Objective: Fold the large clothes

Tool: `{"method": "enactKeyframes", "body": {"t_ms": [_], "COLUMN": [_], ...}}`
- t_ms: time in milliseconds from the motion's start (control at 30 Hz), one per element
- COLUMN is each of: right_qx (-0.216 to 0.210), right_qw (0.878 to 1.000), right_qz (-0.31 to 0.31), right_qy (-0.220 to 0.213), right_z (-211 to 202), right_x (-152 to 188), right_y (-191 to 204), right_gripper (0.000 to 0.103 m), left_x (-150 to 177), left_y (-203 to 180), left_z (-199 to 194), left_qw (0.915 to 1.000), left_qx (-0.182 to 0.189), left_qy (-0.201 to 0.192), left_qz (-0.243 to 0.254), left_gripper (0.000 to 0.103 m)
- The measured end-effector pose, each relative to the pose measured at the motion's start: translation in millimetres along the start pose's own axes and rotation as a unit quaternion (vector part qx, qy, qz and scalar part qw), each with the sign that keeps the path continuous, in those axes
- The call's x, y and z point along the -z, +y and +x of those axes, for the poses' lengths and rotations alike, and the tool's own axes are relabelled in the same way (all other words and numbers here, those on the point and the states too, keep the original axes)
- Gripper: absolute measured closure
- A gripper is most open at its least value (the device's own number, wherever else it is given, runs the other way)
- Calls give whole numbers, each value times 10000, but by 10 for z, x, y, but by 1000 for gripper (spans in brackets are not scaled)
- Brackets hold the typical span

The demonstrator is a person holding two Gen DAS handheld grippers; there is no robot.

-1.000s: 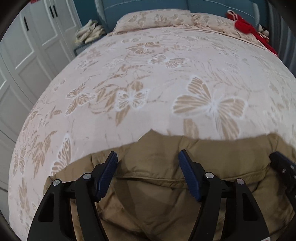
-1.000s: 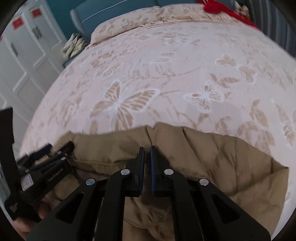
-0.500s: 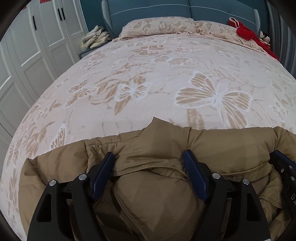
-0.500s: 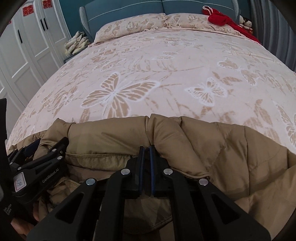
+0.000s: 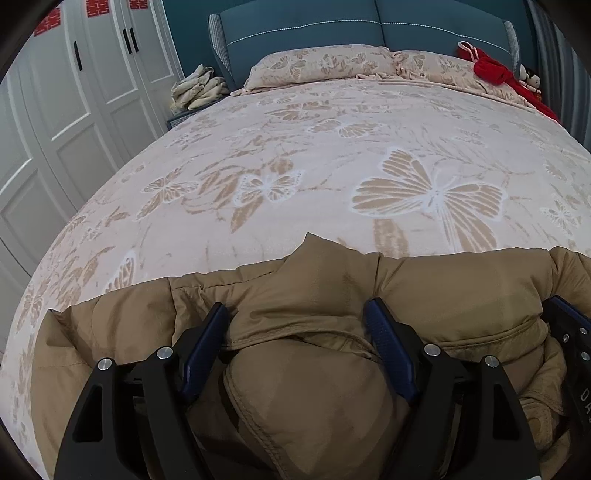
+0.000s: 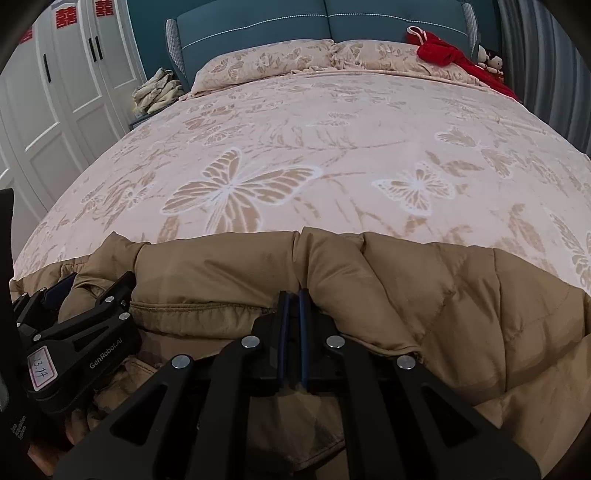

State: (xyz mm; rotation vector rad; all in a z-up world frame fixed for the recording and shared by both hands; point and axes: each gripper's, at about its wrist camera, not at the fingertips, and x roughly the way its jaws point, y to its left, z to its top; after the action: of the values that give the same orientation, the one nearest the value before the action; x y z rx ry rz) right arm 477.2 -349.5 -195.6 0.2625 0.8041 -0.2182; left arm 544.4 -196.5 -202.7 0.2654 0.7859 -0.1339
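Pinching a fold of the tan padded jacket (image 6: 406, 295), the right hand-held gripper (image 6: 291, 295) is staying clamped, while the left hand-held gripper (image 5: 295, 321) is straddling puffed fabric with jaws wide after just opening. Jacket is stretching sideways across both, bed (image 5: 332, 155) lying beyond; only the right view is showing both tools.

A home bedroom is shown: a bed under a beige butterfly-patterned cover (image 5: 295, 155), a padded teal headboard (image 5: 332, 29), white panelled wardrobe doors (image 5: 74, 92).

Tan jacket (image 5: 314, 369), pink butterfly-print bedspread (image 5: 332, 166).
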Motion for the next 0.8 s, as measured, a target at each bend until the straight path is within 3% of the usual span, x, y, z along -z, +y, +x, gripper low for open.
{"method": "enactKeyframes", "body": {"t_ms": [800], "right_qx": [6], "right_qw": [10000], "right_qz": [-30], "right_qy": [-83], "right_z": [28], "right_x": [13], "right_y": [19], "right_gripper": [101], "left_x": [15], "left_y": [-24], "left_z": [13], "left_qw": [9999], "left_qx": [-64], "left_qy": [-90], "left_qz": [10], "left_gripper": [26]}}
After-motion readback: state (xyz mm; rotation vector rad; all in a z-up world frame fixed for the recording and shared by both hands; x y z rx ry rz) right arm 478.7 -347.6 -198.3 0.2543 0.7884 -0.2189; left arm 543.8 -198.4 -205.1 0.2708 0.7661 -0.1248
